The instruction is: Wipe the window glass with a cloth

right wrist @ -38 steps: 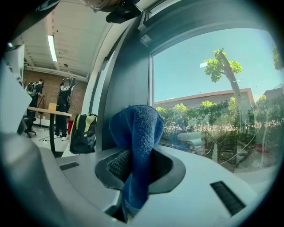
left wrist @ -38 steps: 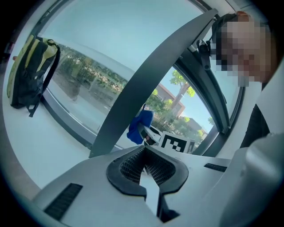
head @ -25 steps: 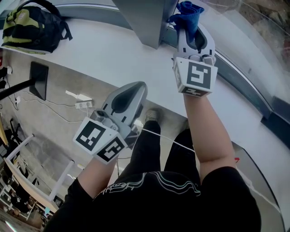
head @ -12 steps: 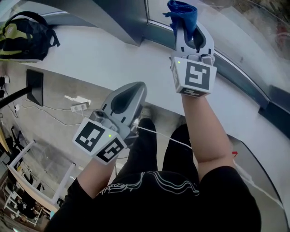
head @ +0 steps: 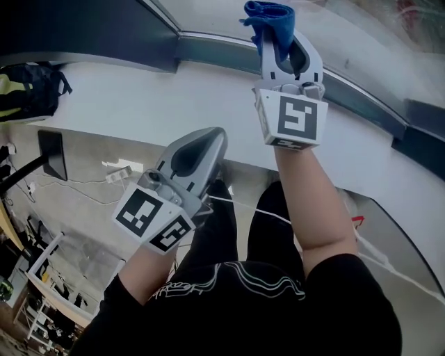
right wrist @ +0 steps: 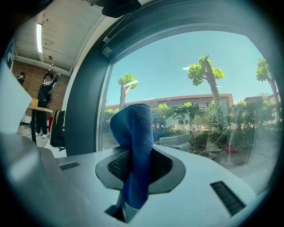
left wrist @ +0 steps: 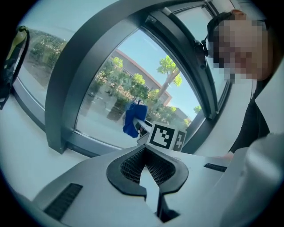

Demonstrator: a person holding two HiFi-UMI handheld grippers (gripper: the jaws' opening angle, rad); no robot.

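A blue cloth (head: pixel 272 21) (right wrist: pixel 134 150) (left wrist: pixel 132 119) is pinched in my right gripper (head: pixel 277 36) (right wrist: pixel 133 173), which is shut on it and held up close to the window glass (head: pixel 348 31) (right wrist: pixel 191 93) (left wrist: pixel 128 84); I cannot tell whether the cloth touches the pane. My left gripper (head: pixel 208 142) (left wrist: pixel 148 170) hangs lower, over the white sill's front edge, jaws shut with nothing between them. It points toward the window and the right gripper.
A white sill (head: pixel 139 104) runs under the window, with a dark frame (head: pixel 215 52) and a thick grey post (left wrist: pixel 66 102). A black and yellow backpack (head: pixel 24 90) lies on the sill at far left. Cables and a power strip (head: pixel 122 170) lie on the floor below.
The head view has swung right, so the backpack and post slid left. My right gripper with the cloth has risen a little toward the glass. The left gripper kept its place.
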